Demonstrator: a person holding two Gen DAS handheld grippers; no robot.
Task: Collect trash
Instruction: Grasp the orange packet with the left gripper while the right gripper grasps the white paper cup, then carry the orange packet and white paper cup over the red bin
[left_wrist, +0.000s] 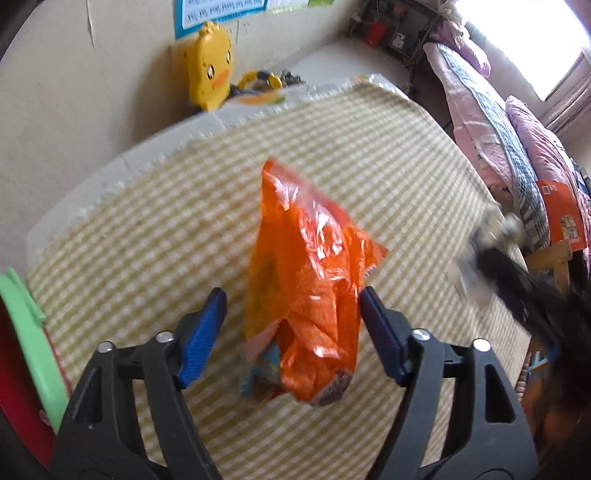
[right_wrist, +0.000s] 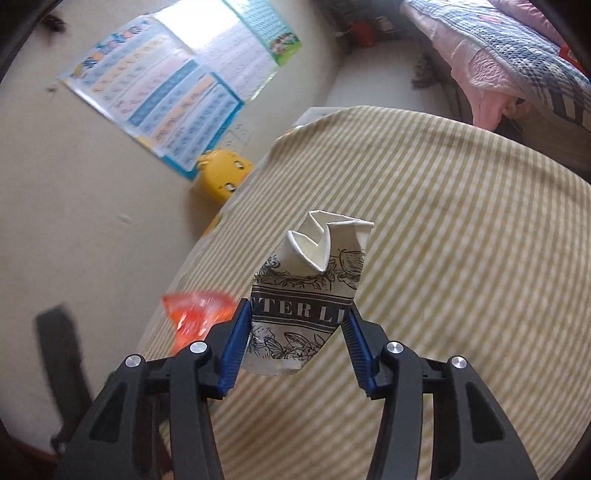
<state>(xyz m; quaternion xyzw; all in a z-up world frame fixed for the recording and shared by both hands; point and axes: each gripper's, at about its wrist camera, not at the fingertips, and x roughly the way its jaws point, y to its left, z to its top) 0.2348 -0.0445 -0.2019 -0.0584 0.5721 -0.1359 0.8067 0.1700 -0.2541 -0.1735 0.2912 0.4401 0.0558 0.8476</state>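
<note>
An orange crinkled snack bag (left_wrist: 310, 266) lies on the yellow-checked tablecloth (left_wrist: 147, 221). My left gripper (left_wrist: 291, 295) points down over it and stands open, with the bag between its blue pads. The right pad touches the bag's edge and the left pad is clear of it. In the right wrist view a crushed white paper cup (right_wrist: 306, 295) with black print sits between the blue pads of my right gripper (right_wrist: 297, 306), which is shut on it. The orange bag (right_wrist: 195, 314) shows blurred at the left there.
A yellow duck toy (left_wrist: 210, 66) stands against the wall behind the table, under a wall chart (right_wrist: 159, 99). A green rim (left_wrist: 26, 332) over something red sits at the table's left. Bedding (left_wrist: 498, 129) and an orange box (left_wrist: 561, 214) lie to the right.
</note>
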